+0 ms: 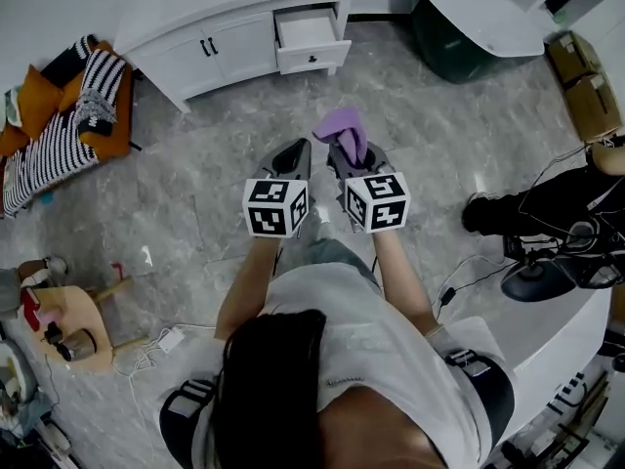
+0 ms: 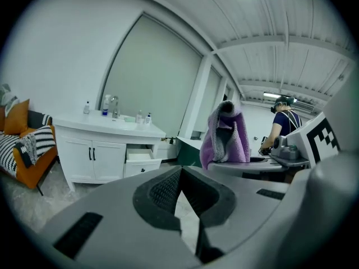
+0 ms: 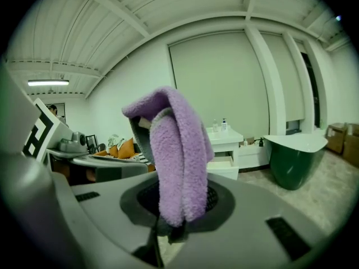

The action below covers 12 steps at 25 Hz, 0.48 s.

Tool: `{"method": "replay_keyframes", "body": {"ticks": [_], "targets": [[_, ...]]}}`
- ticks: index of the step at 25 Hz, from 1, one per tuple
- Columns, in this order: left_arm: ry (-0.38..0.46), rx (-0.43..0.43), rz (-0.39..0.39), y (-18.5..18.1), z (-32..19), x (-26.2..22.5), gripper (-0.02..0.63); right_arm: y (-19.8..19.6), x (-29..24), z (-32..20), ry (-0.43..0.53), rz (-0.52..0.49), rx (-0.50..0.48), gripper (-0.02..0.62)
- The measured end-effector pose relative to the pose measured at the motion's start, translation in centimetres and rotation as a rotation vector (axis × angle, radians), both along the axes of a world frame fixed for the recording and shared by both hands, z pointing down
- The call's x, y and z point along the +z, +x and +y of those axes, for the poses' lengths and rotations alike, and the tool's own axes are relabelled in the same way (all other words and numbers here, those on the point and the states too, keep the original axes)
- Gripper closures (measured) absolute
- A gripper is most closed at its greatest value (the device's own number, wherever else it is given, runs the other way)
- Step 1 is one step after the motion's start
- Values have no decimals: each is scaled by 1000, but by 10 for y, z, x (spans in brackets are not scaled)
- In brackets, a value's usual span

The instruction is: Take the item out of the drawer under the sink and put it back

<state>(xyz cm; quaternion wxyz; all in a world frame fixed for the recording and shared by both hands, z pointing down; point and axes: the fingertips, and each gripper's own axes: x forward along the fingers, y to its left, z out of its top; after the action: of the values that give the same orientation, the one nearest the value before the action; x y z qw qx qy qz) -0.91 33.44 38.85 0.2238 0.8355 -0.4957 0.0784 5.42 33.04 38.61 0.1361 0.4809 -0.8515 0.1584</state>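
A purple fleecy cloth (image 1: 342, 125) sticks up from my right gripper (image 1: 345, 152), whose jaws are shut on its lower end. In the right gripper view the cloth (image 3: 178, 150) hangs folded over the jaws (image 3: 171, 226). My left gripper (image 1: 296, 150) is held beside it, shut with nothing between its fingers; its tips meet in the left gripper view (image 2: 180, 170). Both are held at waist height over the floor, some way back from the white vanity (image 1: 210, 27). Its drawer (image 1: 311, 37) under the sink stands pulled open, and is also seen from the left gripper (image 2: 138, 157).
An orange sofa with striped cushions (image 1: 63, 115) lies at the left. A dark green bathtub (image 1: 459, 37) is right of the vanity, cardboard boxes (image 1: 584, 76) beyond it. A person (image 1: 547, 208) with cables is at the right. A small wooden stool (image 1: 73, 325) stands at the lower left.
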Motion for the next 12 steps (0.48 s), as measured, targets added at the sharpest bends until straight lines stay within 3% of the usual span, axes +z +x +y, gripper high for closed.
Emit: {"method": "replay_keyframes", "body": {"ticks": [12], "targets": [[-8,-97,-14,14,-52,4,601,24,0,-51,7,-15,-44,517]]}}
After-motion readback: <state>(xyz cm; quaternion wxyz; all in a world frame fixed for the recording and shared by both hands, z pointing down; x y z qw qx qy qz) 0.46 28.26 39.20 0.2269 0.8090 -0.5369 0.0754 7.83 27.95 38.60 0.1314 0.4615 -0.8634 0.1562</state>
